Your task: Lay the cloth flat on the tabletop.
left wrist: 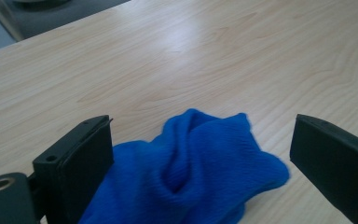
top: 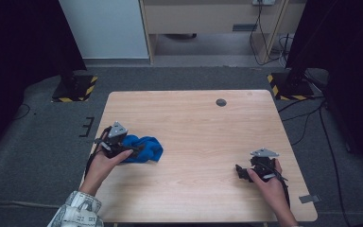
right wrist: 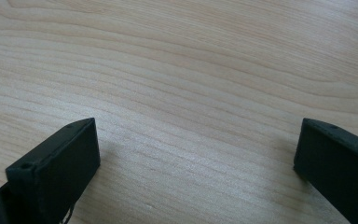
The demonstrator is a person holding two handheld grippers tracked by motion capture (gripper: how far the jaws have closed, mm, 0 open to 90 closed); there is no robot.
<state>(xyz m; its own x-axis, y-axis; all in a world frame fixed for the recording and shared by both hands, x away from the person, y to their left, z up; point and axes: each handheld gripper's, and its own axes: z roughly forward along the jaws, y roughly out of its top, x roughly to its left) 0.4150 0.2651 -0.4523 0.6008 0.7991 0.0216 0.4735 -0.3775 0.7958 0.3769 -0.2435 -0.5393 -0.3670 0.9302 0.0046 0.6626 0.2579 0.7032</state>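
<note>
Blue cloth (left wrist: pixel 186 172) between left claw (left wrist: pixel 200 158) jaws (open) — ungripped.

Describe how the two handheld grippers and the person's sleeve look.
Both the left gripper and right gripper are black, each topped by a grey three-cornered plate, with blocky rectangular black jaws and trailing black cables. The sleeve at the left forearm is pale with a dark print.

A crumpled cloth (top: pixel 143 148) lies on the table (top: pixel 194 127) near its left edge, toward the person's side. The left gripper (top: pixel 133 150) sits at the cloth's left, jaws spread to either side of the bunched fabric (left wrist: pixel 191 172). The right gripper (top: pixel 240 171) rests low over bare tabletop near the right front corner, well apart from the cloth. A small round disc (top: pixel 221 102) lies near the far edge, right of centre.
</note>
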